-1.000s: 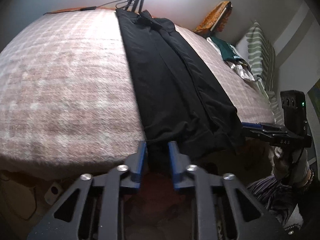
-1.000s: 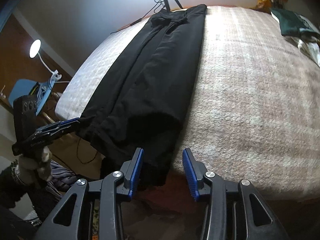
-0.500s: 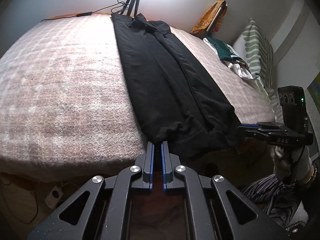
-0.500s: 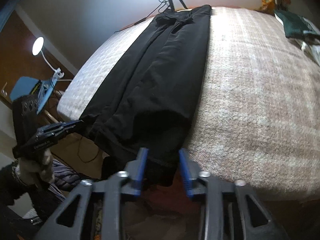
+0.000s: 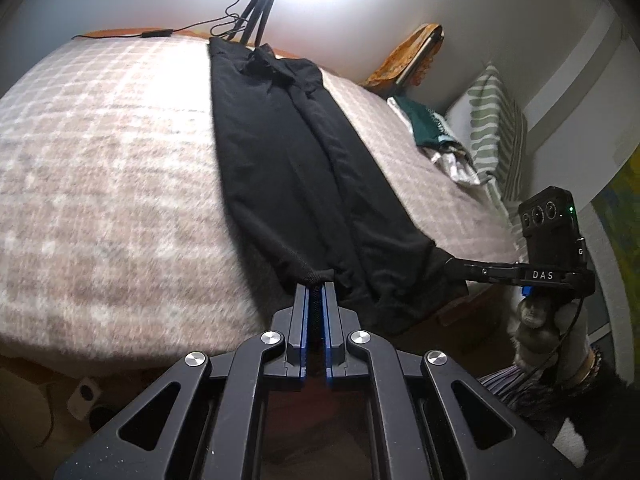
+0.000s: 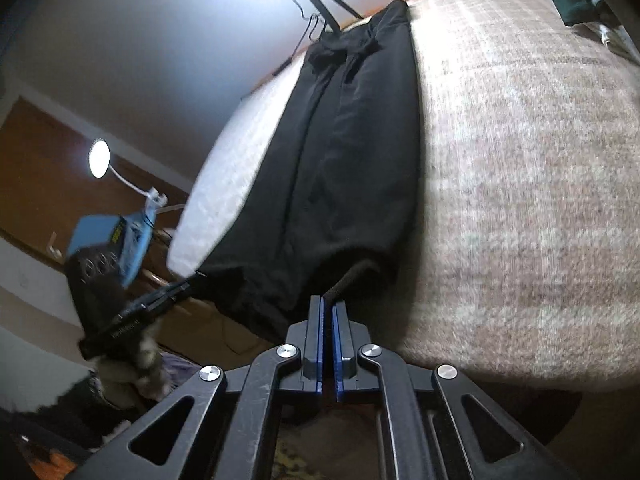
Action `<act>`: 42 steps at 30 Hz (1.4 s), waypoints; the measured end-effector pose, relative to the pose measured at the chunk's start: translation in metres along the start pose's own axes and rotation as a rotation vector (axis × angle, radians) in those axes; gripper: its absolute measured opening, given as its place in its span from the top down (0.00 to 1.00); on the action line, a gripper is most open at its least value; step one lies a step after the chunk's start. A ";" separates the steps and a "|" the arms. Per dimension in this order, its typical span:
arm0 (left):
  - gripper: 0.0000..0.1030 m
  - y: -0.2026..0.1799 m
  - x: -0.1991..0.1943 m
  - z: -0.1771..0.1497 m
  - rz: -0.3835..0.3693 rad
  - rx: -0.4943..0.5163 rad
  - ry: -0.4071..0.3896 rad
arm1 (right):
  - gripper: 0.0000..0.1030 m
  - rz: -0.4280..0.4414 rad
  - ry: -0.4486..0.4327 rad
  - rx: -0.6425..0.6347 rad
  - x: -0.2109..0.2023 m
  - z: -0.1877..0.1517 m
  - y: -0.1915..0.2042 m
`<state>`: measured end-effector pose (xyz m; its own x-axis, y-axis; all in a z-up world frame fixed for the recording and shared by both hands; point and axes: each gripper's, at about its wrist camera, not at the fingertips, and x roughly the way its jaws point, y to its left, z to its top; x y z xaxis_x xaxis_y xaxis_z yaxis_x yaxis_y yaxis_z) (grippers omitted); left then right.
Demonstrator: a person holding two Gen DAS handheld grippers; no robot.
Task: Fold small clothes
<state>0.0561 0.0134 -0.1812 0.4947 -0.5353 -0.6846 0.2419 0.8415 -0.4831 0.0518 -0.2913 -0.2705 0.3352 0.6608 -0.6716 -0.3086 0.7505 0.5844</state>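
Observation:
A pair of black trousers (image 5: 288, 160) lies lengthwise across the pink checked bed (image 5: 100, 152), legs side by side, hems hanging over the near edge. My left gripper (image 5: 316, 286) is shut on the hem of the left leg. My right gripper (image 6: 327, 300) is shut on the hem of the right leg; it also shows in the left wrist view (image 5: 456, 266), pinching that corner. The trousers (image 6: 344, 152) run to the far edge of the bed (image 6: 520, 160) in the right wrist view. The left gripper (image 6: 188, 282) shows there at the other corner.
A tripod (image 5: 256, 8) with a bright light stands behind the bed. A pile of clothes (image 5: 432, 132) and a striped pillow (image 5: 496, 132) lie at the right end. A desk lamp (image 6: 100, 158) and blue box (image 6: 116, 240) stand to the left.
Both grippers went from open around the trouser hems to shut on them. The hems are now lifted slightly off the bed edge.

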 end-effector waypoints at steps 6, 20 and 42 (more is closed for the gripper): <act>0.96 -0.002 0.001 0.028 -0.034 -0.003 -0.019 | 0.99 0.044 -0.029 0.010 -0.009 0.028 0.010; 0.96 0.020 0.025 0.089 0.017 -0.008 -0.055 | 0.99 0.022 -0.071 0.029 0.009 0.112 0.000; 0.96 0.061 0.084 0.141 0.092 -0.090 -0.030 | 0.99 -0.022 -0.078 0.170 0.052 0.171 -0.059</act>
<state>0.2300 0.0306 -0.1912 0.5364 -0.4525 -0.7124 0.1191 0.8762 -0.4669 0.2401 -0.2994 -0.2620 0.4102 0.6378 -0.6519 -0.1477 0.7518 0.6427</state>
